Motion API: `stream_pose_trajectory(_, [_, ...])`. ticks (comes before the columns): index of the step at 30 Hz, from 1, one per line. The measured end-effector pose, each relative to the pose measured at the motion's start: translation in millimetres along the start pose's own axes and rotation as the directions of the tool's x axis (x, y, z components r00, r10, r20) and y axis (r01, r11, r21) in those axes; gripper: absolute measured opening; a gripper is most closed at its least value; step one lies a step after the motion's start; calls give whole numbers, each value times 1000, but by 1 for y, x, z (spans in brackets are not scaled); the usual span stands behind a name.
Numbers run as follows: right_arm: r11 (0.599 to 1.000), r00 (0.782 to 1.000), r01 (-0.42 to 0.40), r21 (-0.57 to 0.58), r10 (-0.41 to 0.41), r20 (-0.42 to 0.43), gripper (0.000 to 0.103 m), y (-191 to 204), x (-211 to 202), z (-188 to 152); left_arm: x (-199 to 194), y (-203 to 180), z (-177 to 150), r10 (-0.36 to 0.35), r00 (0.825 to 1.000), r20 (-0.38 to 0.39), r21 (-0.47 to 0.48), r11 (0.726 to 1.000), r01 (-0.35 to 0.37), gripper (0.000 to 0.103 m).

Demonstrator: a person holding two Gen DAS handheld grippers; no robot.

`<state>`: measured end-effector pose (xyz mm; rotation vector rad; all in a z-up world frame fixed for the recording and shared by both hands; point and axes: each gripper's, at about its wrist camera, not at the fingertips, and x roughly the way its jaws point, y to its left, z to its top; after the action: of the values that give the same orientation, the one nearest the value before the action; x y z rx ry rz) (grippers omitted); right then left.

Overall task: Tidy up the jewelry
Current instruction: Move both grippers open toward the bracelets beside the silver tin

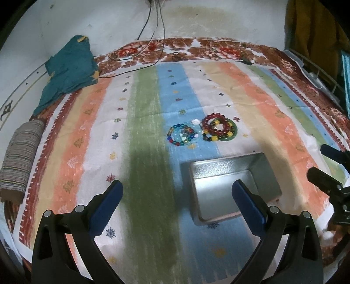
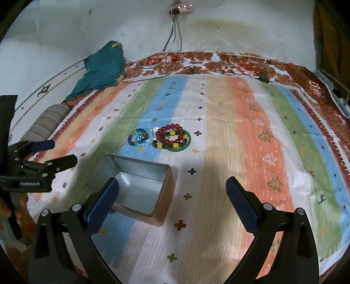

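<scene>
Gleaming rectangular metal tin (image 2: 140, 172) beside glassy round beaded bracelets (image 2: 160, 138)

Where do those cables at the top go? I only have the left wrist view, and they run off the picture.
Observer: Up the wall to a pink plug strip with three small lights lit.
Operator: Is the right gripper holding anything?
Observer: No, the right gripper is wide open and empty.
Operator: My own finger covers part of the tin. Anything in it?
Observer: The part of the tin box floor that shows in the right wrist view is bare.
</scene>
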<state>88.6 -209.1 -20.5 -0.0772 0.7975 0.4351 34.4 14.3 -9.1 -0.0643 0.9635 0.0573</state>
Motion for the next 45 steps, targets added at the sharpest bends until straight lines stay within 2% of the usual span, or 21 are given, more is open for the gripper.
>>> stream_pose_trajectory(19, [999, 998, 24, 32, -22, -64, 99, -11, 48, 28, 46, 22, 33, 64, 997, -30, -55, 996, -66, 97])
stream_pose_trajectory(35, [998, 995, 45, 42, -41, -89, 99, -18, 72, 42, 73, 27, 49, 83, 995, -48, -65, 994, -86, 97])
stream_pose_trajectory(45, [999, 994, 46, 9, -45, -99, 99, -12, 84, 51, 87, 30, 55, 82, 995, -62, -61, 994, -85, 97])
